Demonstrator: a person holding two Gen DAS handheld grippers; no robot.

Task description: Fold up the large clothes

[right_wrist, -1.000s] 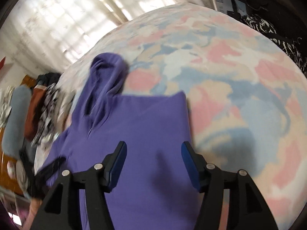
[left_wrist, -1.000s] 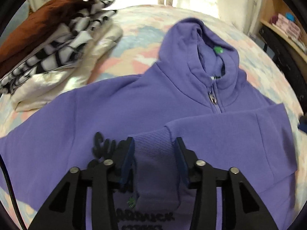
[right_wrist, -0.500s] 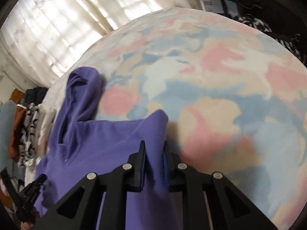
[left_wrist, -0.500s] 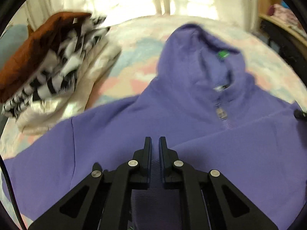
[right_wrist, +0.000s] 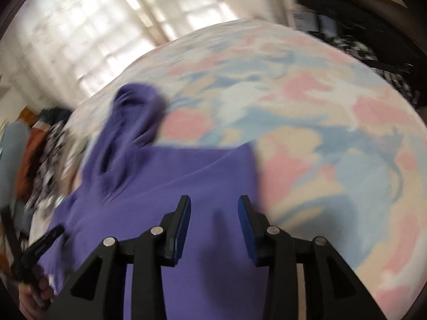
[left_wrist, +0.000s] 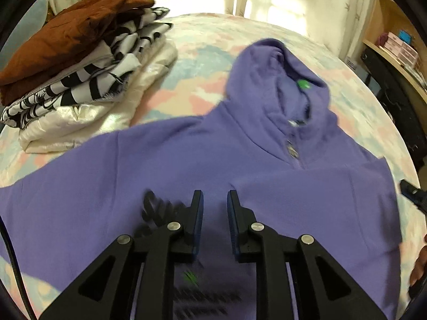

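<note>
A purple hoodie (left_wrist: 165,160) lies face up on the bed, hood (left_wrist: 269,74) pointing away and one sleeve (left_wrist: 320,200) folded across the chest. My left gripper (left_wrist: 214,200) hovers over the chest print near that sleeve's end. Its jaws are opening by a narrow gap, and the cloth lies below them, not pinched. In the right wrist view my right gripper (right_wrist: 213,202) hangs over the hoodie's folded side (right_wrist: 208,170) near the edge. Its jaws are opening too, with nothing between the pads. The picture is blurred.
A stack of folded clothes (left_wrist: 77,61), brown on striped on white, sits at the bed's far left. The pastel patterned bedsheet (right_wrist: 320,133) stretches to the right of the hoodie. Curtained windows (right_wrist: 88,40) stand behind and a shelf (left_wrist: 395,48) at the far right.
Both grippers went from wide open to shut on the hoodie's cloth, and their jaws now stand apart again. Both views have pulled back a little from the garment.
</note>
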